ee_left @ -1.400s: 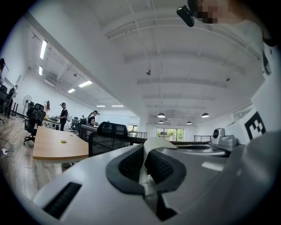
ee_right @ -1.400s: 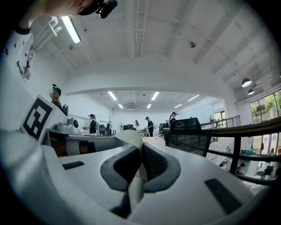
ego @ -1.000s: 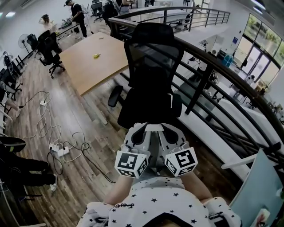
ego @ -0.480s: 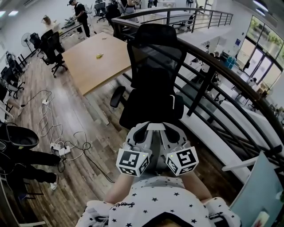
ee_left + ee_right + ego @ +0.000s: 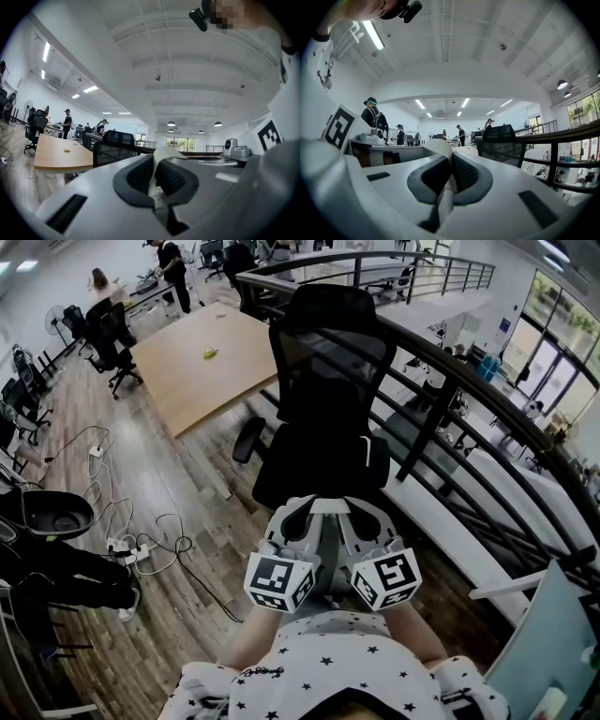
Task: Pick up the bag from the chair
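Both tools are held in close at the chest, left tool and right tool, jaws pressed together with nothing between them. Just ahead, the black chair is parked against the railing. No bag can be made out on its seat. Either a dark one is lost against it, or it's already off. The seat should be looked over properly before any reach is committed to.

Left marker cube: coded black-and-white squares — no letters.
Right marker cube: likewise.
Elsewhere: no text, brand or sign legible.
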Demonstrator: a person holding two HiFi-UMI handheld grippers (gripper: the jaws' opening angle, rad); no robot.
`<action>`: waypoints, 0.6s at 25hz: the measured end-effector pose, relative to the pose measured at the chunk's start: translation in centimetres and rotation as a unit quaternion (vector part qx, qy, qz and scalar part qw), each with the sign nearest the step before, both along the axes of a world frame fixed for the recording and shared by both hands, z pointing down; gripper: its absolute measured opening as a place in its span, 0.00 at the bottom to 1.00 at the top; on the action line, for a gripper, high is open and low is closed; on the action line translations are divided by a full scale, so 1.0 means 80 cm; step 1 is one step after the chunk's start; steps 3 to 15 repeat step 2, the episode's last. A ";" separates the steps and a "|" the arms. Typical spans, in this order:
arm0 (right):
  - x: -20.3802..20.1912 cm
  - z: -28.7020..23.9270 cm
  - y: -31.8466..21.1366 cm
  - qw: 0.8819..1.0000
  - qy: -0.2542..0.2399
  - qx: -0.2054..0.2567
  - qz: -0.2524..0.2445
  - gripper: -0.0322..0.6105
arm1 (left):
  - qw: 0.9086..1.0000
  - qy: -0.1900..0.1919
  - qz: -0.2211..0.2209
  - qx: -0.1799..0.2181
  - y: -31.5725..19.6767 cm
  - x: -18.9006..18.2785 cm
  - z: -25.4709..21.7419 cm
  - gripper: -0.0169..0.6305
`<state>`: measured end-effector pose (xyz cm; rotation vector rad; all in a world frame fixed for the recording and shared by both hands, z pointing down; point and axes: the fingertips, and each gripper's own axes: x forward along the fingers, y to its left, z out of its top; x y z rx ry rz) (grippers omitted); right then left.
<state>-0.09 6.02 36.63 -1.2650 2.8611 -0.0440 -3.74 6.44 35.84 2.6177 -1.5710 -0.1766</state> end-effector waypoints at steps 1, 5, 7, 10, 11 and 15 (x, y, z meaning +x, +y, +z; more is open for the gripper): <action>0.000 0.000 -0.002 1.000 0.000 0.000 0.000 0.05 | 1.000 0.001 0.000 0.000 -0.002 0.000 0.000 0.05; 0.000 0.000 -0.003 1.000 0.000 0.000 -0.001 0.05 | 1.000 0.001 0.001 0.001 -0.003 0.000 0.000 0.05; 0.000 0.000 -0.003 1.000 0.000 0.000 -0.001 0.05 | 1.000 0.001 0.001 0.001 -0.003 0.000 0.000 0.05; 0.000 0.000 -0.003 1.000 0.000 0.000 -0.001 0.05 | 1.000 0.001 0.001 0.001 -0.003 0.000 0.000 0.05; 0.000 0.000 -0.003 1.000 0.000 0.000 -0.001 0.05 | 1.000 0.001 0.001 0.001 -0.003 0.000 0.000 0.05; 0.000 0.000 -0.003 1.000 0.000 0.000 -0.001 0.05 | 1.000 0.001 0.001 0.001 -0.003 0.000 0.000 0.05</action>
